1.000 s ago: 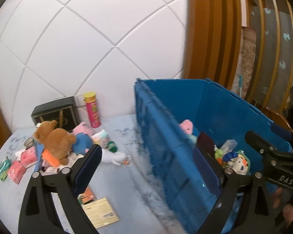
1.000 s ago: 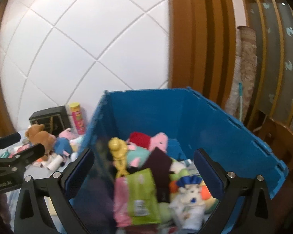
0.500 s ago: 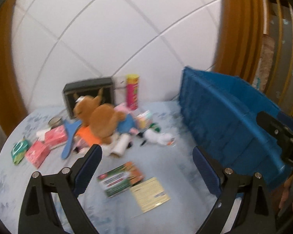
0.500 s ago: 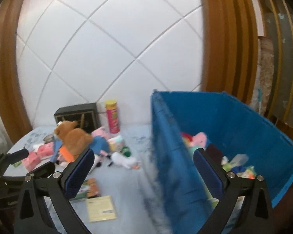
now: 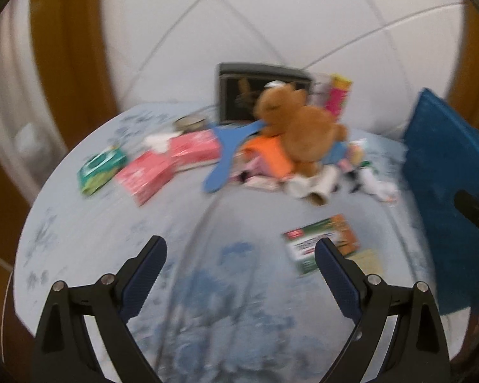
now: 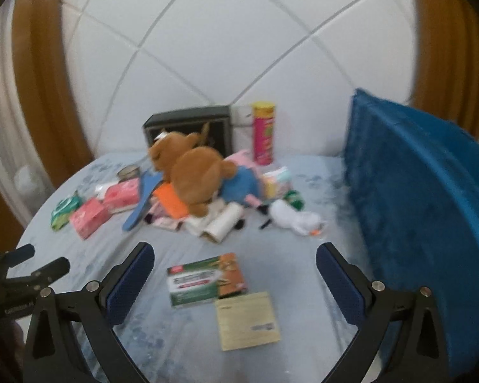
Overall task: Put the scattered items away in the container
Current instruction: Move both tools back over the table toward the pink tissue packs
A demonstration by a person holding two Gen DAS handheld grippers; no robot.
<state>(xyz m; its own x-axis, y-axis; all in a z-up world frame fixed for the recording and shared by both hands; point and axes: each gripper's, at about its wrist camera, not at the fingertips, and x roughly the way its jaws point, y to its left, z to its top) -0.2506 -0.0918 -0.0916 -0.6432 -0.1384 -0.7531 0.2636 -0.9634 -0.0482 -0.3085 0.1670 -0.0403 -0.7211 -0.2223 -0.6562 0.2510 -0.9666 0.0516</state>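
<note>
A blue crate [image 6: 424, 198] stands at the right of the bed; it also shows in the left wrist view [image 5: 450, 185]. A pile of items lies at the back: a brown plush bear [image 6: 194, 175] [image 5: 300, 134], pink boxes [image 6: 89, 217] [image 5: 153, 172], a blue paddle [image 6: 140, 204], a white roll [image 6: 223, 226]. A green and orange flat pack [image 6: 204, 279] [image 5: 322, 245] and a beige card [image 6: 246, 319] lie nearer. My right gripper [image 6: 233, 271] is open above the flat pack. My left gripper [image 5: 239, 261] is open and empty over the bedsheet.
A dark box [image 6: 188, 127] and a pink and yellow tube can [image 6: 263, 134] stand against the white padded wall. A green packet [image 5: 100, 169] lies at the far left. The left gripper's body [image 6: 19, 274] shows at the right view's left edge.
Both grippers have swung left, away from the crate's inside and toward the scattered pile. The crate has slid to the right edge of both views. Both stay open.
</note>
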